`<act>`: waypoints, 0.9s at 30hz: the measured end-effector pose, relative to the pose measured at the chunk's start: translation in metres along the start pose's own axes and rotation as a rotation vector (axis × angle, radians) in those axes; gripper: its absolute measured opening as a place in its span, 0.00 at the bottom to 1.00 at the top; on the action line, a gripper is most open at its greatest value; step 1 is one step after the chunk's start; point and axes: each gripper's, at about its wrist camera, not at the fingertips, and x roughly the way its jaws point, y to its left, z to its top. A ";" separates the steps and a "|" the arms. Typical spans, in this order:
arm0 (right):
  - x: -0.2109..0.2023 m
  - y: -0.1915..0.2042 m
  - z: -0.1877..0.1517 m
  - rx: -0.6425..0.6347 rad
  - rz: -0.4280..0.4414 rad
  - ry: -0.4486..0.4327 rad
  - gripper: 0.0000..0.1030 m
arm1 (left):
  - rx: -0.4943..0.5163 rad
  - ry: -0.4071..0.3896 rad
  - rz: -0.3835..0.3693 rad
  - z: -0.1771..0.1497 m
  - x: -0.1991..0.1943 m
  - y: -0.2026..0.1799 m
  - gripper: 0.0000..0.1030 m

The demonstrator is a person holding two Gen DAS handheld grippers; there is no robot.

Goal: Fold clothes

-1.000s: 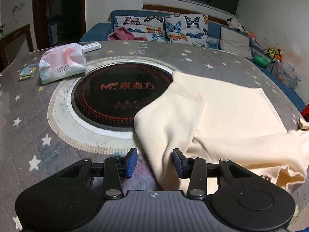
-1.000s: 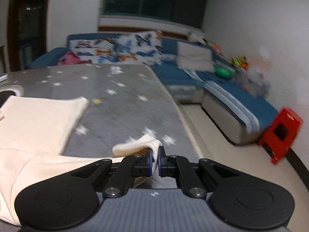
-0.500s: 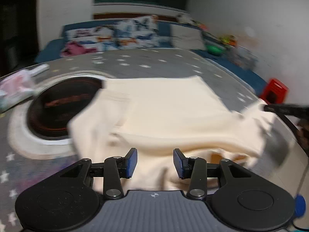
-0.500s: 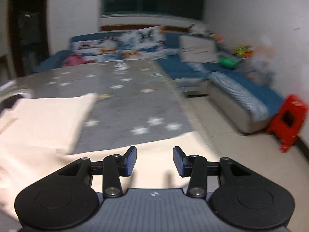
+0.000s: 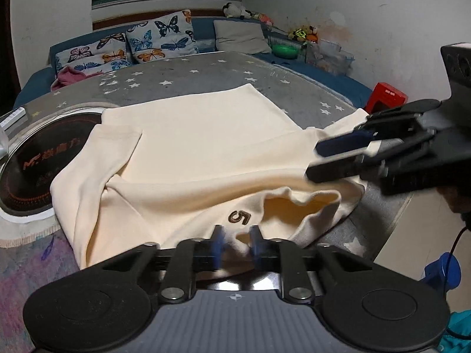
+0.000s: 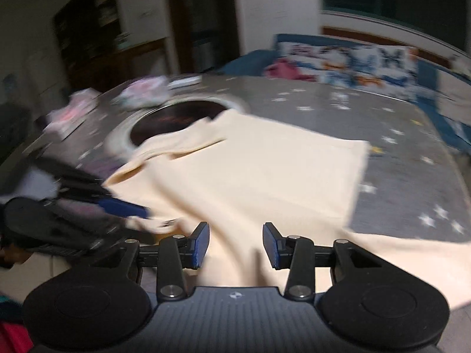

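A cream shirt [image 5: 206,147] lies partly folded on the grey star-patterned table [image 5: 206,70], with a brown "5" mark [image 5: 240,217] near its front edge. My left gripper [image 5: 235,248] is over that front edge, its blue pads partly closed with cloth between them. My right gripper [image 6: 235,245] is open over the shirt [image 6: 250,176], and shows in the left wrist view [image 5: 338,158] at the shirt's right side. The left gripper shows blurred in the right wrist view [image 6: 123,209].
A round black hotplate [image 5: 38,170] is set in the table at left, partly under the shirt. A sofa with butterfly cushions [image 5: 147,41] stands behind. A red stool [image 5: 385,97] is on the floor at right. Packets [image 6: 144,94] lie at the table's far left.
My right gripper let go of the shirt corner, opened and swung left over the shirt. My left gripper moved right to the shirt's front edge and its jaws narrowed.
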 end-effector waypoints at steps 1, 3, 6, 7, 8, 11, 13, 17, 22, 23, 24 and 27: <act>0.003 0.006 0.000 -0.020 0.011 0.010 0.35 | 0.002 -0.003 -0.003 -0.002 -0.002 -0.001 0.13; 0.008 0.017 0.001 -0.056 0.033 0.028 0.31 | 0.007 -0.010 -0.008 -0.005 -0.005 -0.003 0.11; 0.005 0.024 0.002 -0.072 0.068 0.030 0.31 | 0.010 -0.019 -0.013 -0.007 -0.009 -0.003 0.11; 0.002 0.025 0.003 -0.070 0.083 0.024 0.31 | 0.008 -0.022 -0.012 -0.006 -0.009 -0.002 0.11; 0.000 0.026 0.004 -0.066 0.098 0.018 0.31 | 0.006 -0.024 -0.011 -0.005 -0.010 0.000 0.11; 0.002 0.023 0.006 -0.029 0.130 0.012 0.31 | 0.000 -0.032 -0.008 -0.002 -0.010 0.004 0.12; 0.009 0.021 0.005 -0.018 0.117 0.022 0.30 | -0.004 -0.037 -0.006 0.000 -0.011 0.007 0.16; 0.031 0.026 -0.008 -0.036 0.138 0.109 0.22 | -0.012 -0.047 -0.002 0.005 -0.011 0.013 0.18; 0.025 0.055 -0.026 -0.225 0.110 0.110 0.22 | -0.022 -0.059 0.003 0.010 -0.012 0.020 0.17; 0.024 0.056 -0.027 -0.228 0.114 0.112 0.22 | -0.023 -0.062 0.004 0.011 -0.012 0.022 0.17; 0.024 0.058 -0.027 -0.231 0.119 0.113 0.22 | -0.032 -0.055 -0.004 0.013 -0.004 0.021 0.17; 0.022 0.060 -0.028 -0.228 0.128 0.117 0.22 | -0.057 -0.033 -0.028 0.017 0.024 0.018 0.17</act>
